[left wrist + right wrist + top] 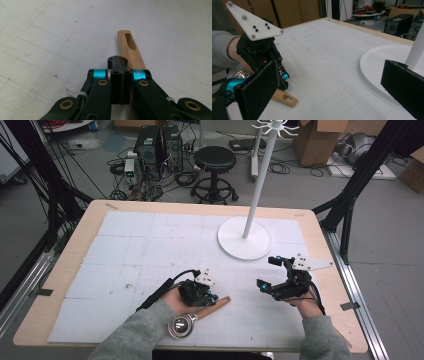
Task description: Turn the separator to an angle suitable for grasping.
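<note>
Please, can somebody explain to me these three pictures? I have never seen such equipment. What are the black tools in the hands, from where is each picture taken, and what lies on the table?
A person sits at a table covered with white gridded sheets and holds a hand-operated two-jaw gripper in each hand. The high view looks down from above the person. The other two pictures come from small cameras riding on the grippers, looking along their black jaws.

The left gripper is shut on the wooden handle of a ladle, whose metal bowl rests near the person's sleeve. In the left gripper view the handle, with its hanging slot, sticks out beyond the closed jaws. The right gripper is open and holds nothing.

Also on the table stands a white rack with a round base and a tall pole.
</note>
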`<state>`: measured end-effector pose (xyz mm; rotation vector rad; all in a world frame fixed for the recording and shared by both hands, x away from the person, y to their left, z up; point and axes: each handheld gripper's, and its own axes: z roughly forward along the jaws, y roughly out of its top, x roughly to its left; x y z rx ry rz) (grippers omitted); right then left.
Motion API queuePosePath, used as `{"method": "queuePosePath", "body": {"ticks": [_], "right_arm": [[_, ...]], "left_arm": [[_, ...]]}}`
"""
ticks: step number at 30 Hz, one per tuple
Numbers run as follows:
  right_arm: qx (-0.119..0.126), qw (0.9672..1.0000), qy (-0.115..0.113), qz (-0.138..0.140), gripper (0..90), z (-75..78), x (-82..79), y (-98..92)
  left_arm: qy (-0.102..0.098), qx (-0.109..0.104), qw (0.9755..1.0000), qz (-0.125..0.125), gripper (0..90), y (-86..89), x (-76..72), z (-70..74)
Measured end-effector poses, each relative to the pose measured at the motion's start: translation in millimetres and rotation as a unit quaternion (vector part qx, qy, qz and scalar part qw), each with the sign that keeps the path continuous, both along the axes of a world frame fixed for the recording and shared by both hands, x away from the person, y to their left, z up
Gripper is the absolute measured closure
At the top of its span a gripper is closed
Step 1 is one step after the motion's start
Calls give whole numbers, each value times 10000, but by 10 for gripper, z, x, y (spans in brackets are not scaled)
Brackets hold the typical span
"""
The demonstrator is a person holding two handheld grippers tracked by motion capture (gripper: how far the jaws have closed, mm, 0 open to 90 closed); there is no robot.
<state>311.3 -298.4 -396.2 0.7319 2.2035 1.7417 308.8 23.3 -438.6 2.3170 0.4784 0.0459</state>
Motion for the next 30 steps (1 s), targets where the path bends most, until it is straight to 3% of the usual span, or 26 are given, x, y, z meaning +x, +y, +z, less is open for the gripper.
{"method": "queuePosePath", "body": {"ticks": [9,21,30], "right_arm": [[-14,10000,20,14,7,-5,3,5],[23,10000,24,18,7,0,-4,-5],[30,10000,-4,-18,7,3,1,-29]], "left_arm": [[103,83,9998,-137,898,-42,48,20],[41,275,9992,-274,898,-198,52,47],[36,265,9991,-316,898,-233,23,50]]}}
